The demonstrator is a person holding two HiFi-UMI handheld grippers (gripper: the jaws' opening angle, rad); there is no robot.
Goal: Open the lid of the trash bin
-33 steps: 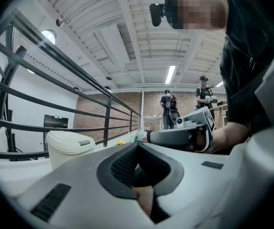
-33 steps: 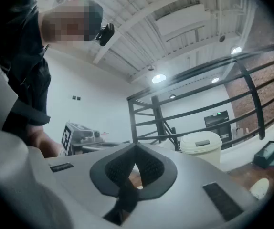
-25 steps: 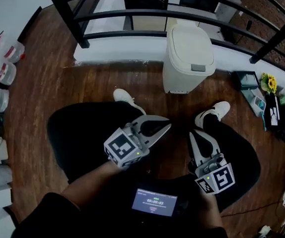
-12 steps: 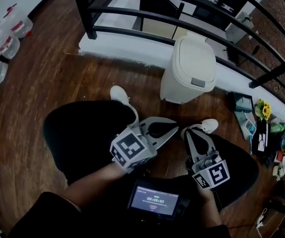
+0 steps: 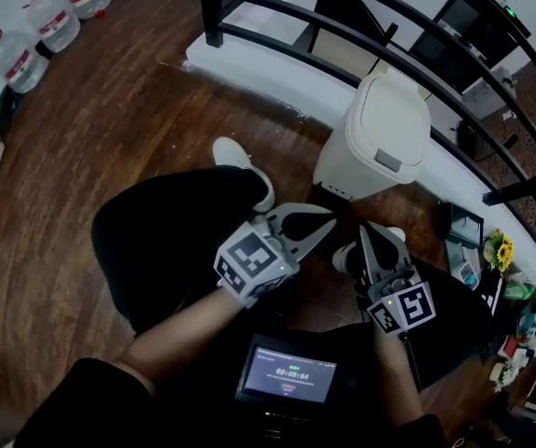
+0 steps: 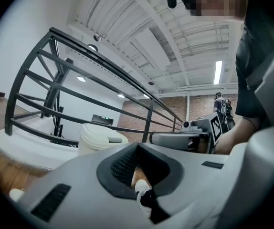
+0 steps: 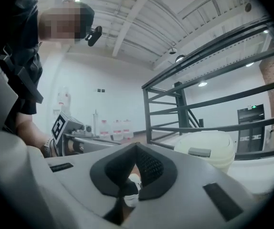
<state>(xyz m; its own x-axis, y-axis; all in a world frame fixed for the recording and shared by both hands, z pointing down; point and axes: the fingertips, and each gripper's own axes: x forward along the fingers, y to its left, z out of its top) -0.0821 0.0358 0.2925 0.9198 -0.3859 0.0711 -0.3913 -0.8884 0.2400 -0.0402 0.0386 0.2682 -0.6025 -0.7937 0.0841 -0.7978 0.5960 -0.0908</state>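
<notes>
The cream trash bin [image 5: 373,143] stands on the wood floor against a white ledge, its lid down and a grey latch [image 5: 387,161] on the near edge. Both grippers are held low over the person's lap, short of the bin and apart from it. My left gripper [image 5: 328,231] is shut with nothing in it, and my right gripper [image 5: 369,231] beside it is shut and empty as well. The bin [image 6: 100,137] appears beyond the closed jaws in the left gripper view. It also shows as the bin [image 7: 206,149] at the right of the right gripper view.
A black railing [image 5: 371,31] runs behind the bin above the white ledge [image 5: 277,77]. Water bottles [image 5: 51,21] stand at the far left. Small items and yellow flowers [image 5: 502,251] lie at the right. White shoes [image 5: 243,164] and a handheld screen [image 5: 287,375] sit below the grippers.
The head view has swung, so the bin now sits further right and the bottles higher up. Both grippers stay shut over the lap, a little closer together.
</notes>
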